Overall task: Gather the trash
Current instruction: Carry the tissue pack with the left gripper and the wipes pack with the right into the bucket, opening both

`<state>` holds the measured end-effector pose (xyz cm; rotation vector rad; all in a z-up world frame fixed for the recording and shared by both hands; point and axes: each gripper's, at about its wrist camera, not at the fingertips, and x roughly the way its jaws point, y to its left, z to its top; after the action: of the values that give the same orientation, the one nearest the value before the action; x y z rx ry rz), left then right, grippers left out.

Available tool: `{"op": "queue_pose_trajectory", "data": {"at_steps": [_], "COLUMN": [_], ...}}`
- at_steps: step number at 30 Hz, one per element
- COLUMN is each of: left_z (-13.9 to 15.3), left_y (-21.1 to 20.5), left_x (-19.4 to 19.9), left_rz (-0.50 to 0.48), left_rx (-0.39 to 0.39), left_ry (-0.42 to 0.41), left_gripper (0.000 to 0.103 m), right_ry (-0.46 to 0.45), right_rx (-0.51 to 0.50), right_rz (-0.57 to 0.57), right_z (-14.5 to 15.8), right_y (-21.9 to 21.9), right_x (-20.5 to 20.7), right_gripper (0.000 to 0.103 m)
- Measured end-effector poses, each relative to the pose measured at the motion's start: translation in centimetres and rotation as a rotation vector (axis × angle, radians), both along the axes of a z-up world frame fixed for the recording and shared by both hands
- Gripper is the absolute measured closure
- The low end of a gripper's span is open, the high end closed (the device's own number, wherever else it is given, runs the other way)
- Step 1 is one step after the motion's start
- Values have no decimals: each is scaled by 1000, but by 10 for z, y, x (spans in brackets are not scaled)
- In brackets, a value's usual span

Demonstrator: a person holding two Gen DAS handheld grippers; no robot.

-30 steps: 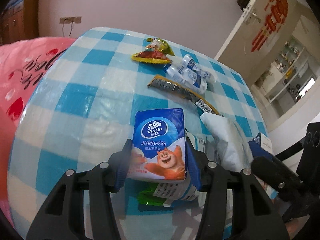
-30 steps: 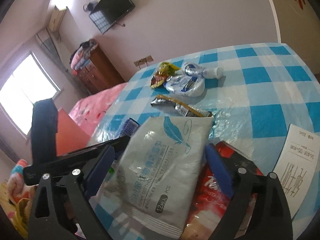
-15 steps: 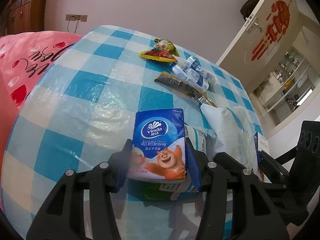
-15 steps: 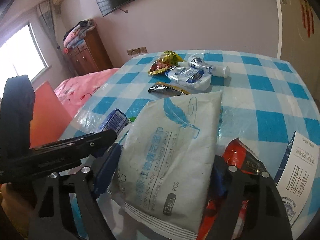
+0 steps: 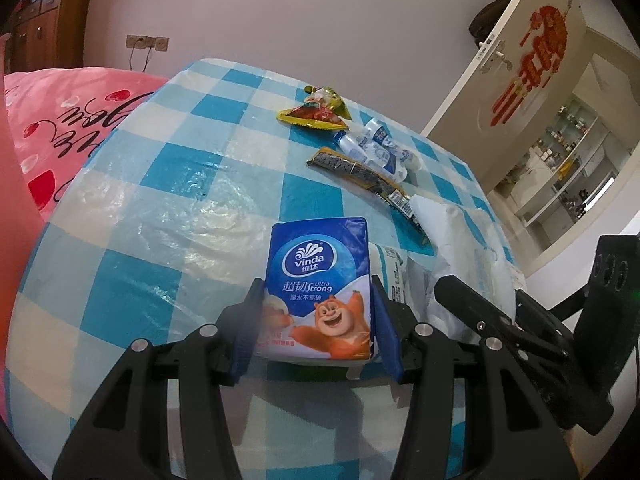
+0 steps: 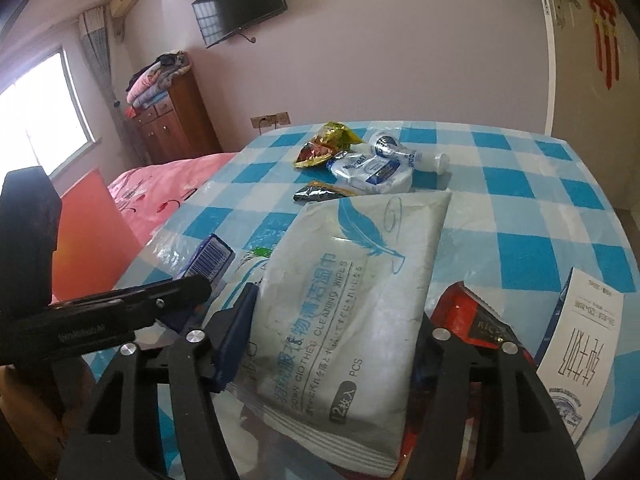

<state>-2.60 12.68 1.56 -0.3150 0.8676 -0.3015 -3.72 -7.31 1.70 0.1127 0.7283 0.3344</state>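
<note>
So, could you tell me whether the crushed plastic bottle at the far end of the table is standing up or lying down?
Lying down. The plastic bottle rests flat on its side on the checked table, flattened, beside the yellow snack wrapper.

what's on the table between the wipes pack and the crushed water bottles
A long dark and gold snack wrapper lies between the wipes pack and the crushed bottles. The left wrist view shows it whole; the right wrist view shows only one end.

A home bedroom: pink bedding (image 6: 160, 196), a wooden dresser (image 6: 172, 120), a wall television (image 6: 240, 2) and a checked tablecloth (image 6: 520, 200).
</note>
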Motion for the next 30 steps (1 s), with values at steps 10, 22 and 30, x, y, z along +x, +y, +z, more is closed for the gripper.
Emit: {"op": "queue_pose_trajectory", "data": {"at_steps": [10,22,30], "left_z": [14,48,82], "left_y": [13,46,87], "left_x": [-18,-47,-68], "left_rz": [-13,4,63], "left_rx": [-17,-14,-32], "left_ry": [-55,-128,-196], "left_gripper": [51,51,51], "right_ry": [-4,15,23], "right_rx": [23,29,66], "right_rz": [-22,15,133], "right_z": [14,43,80], "right_y": [-6,17,64], "right_x": [-11,-18,-15], "right_gripper": [43,43,43]}}
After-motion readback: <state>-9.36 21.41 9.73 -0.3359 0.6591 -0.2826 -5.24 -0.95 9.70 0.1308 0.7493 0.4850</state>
